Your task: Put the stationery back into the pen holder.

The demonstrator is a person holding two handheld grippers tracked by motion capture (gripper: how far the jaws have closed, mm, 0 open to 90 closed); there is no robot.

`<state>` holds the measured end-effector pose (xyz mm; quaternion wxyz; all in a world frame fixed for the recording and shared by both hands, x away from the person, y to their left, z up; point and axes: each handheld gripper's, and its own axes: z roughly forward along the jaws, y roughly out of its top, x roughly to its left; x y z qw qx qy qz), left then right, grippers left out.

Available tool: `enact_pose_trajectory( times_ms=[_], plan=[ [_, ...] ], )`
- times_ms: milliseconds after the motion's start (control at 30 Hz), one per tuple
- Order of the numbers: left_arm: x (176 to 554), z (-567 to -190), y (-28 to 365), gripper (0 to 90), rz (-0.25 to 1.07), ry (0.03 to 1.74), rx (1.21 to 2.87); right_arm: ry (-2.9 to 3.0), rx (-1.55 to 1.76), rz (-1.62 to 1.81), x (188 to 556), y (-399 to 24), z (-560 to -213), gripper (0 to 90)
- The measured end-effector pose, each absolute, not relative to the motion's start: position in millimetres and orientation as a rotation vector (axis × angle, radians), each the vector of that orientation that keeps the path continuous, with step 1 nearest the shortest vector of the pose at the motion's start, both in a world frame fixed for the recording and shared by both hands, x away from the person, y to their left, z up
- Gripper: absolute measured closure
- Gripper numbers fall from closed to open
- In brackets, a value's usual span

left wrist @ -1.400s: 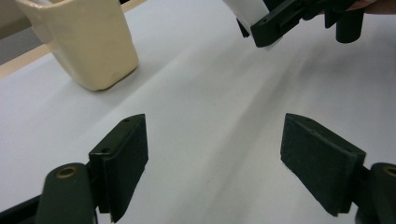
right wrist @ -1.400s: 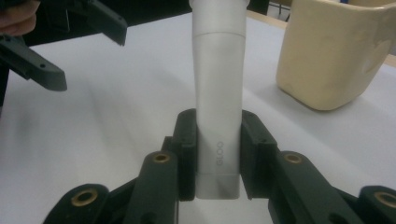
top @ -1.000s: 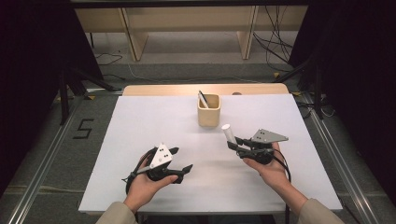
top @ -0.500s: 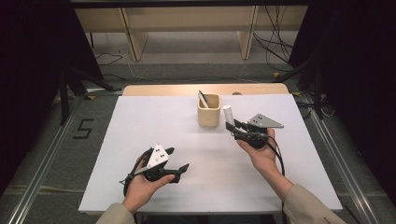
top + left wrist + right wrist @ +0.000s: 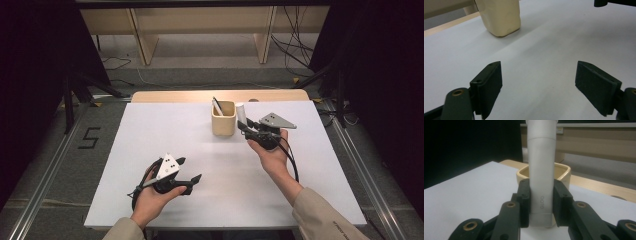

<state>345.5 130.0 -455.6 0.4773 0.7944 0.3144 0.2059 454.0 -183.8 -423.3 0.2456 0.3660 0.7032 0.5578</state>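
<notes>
Glue stick (image 5: 541, 182) upright in right gripper (image 5: 246, 123), long axis vertical, cap end up. Jaws clamped on its lower barrel, one pad each side; the printed lettering runs along the barrel between the pads.

Key relation: cup (image 5: 223, 118) sits just beside the stick, on its left in the high view. In the right gripper view the cup (image 5: 562, 173) stands directly behind the stick, its open mouth lower than the stick's top. Bottom end of the stick seems to be about level with the cup's rim or a bit under it; cannot tell if it would clear. A dark pen (image 5: 217, 106) already leans in the cup, at its far left corner.

Judgement: the drop into the cup likely calls for a short carry toward the cup, stick kept vertical, aimed clear of the pen.

Left gripper (image 5: 187, 172) low over the white surface (image 5: 150, 130) near the front edge, well apart from the cup. Jaws wide apart, nothing between them. Right hand is the nearer one by far.
</notes>
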Motion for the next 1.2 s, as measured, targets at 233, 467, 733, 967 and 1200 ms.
enact_pose_trajectory(
  times_ms=[233, 467, 733, 967, 1200],
  plan=[
    [346, -456, 130, 21.5, 0.506, 0.771, 1.935, 1.909, 1.001, 1.516, 460, -178, -419, 71.5],
    [346, -455, 131, 21.5, 0.507, 0.773, 1.936, 1.907, 1.005, 1.507, 463, -176, -419, 71.4],
    [346, -455, 131, 21.5, 0.512, 0.777, 1.937, 1.904, 1.006, 1.498, 467, -174, -417, 71.5],
    [346, -456, 131, 21.5, 0.513, 0.779, 1.937, 1.893, 1.003, 1.493, 472, -170, -412, 71.5],
    [347, -456, 131, 21.2, 0.514, 0.782, 1.938, 1.885, 1.012, 1.488, 478, -167, -411, 71.5]
  ],
)
